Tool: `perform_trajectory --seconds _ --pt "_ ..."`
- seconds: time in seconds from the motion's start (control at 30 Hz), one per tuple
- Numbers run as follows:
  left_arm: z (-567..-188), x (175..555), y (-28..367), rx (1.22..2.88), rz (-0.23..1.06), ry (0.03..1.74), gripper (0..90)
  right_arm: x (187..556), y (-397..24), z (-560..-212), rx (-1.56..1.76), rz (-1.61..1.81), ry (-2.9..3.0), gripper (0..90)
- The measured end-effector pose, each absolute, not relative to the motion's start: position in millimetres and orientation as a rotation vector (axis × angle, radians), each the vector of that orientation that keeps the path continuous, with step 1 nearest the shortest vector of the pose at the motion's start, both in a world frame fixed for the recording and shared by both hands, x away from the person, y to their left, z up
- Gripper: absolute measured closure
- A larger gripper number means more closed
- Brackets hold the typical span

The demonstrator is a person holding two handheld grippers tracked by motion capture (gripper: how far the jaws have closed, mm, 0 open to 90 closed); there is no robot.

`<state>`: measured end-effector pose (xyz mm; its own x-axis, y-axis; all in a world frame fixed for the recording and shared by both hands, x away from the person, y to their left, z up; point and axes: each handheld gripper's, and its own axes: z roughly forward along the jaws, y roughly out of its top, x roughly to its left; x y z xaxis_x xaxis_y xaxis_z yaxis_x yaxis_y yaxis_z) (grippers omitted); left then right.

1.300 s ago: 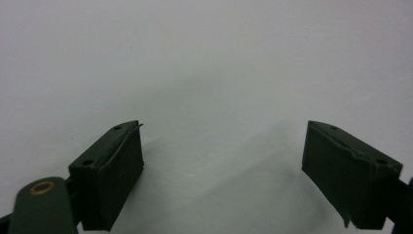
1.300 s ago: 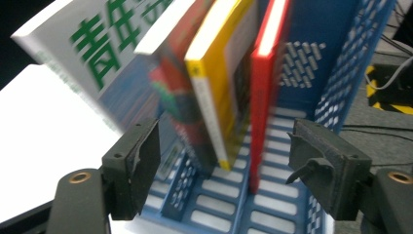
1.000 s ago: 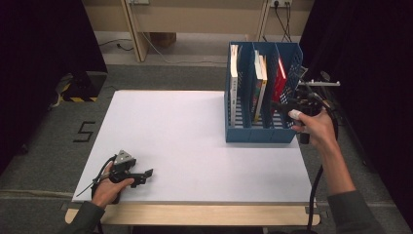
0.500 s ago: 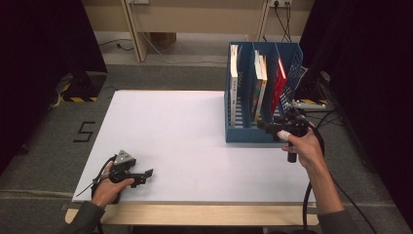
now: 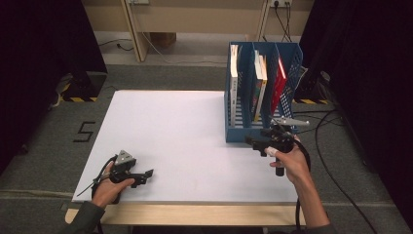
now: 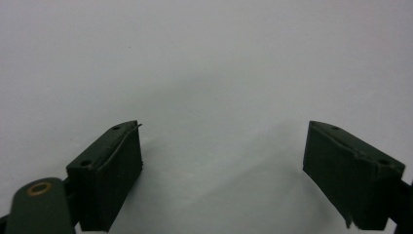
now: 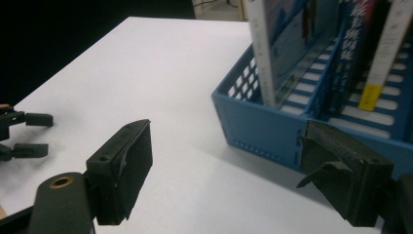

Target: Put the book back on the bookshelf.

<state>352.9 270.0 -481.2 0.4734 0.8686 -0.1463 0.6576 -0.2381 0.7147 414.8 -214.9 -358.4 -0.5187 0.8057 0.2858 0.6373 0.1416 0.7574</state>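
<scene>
Although near the right edge of the white worktop [image 5: 185, 131], still nothing gripped. Blue file rack [image 5: 260, 134] at far right corner, rigid, probably heavy. Books [image 5: 258, 87] upright inside: stiff, rather smooth; best pinched at top of spine. Right claw [image 5: 249, 141] wide, just beside rack front. Left claw [image 5: 148, 173] wide, near front left corner.

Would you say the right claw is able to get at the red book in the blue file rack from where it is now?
Probably yes. The right claw is open and empty just in front of the blue file rack, and the red book stands tall in the rightmost slot, its top edge exposed with nothing over it.
</scene>
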Motion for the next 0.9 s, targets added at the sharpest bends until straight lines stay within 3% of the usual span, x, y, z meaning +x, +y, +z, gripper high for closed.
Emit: perform_trajectory --seconds 0.9 --pt "-481.3 352.5 267.2 2.007 0.39 1.259 13.5 389.0 -171.7 -421.1 1.363 1.207 2.454 20.7"
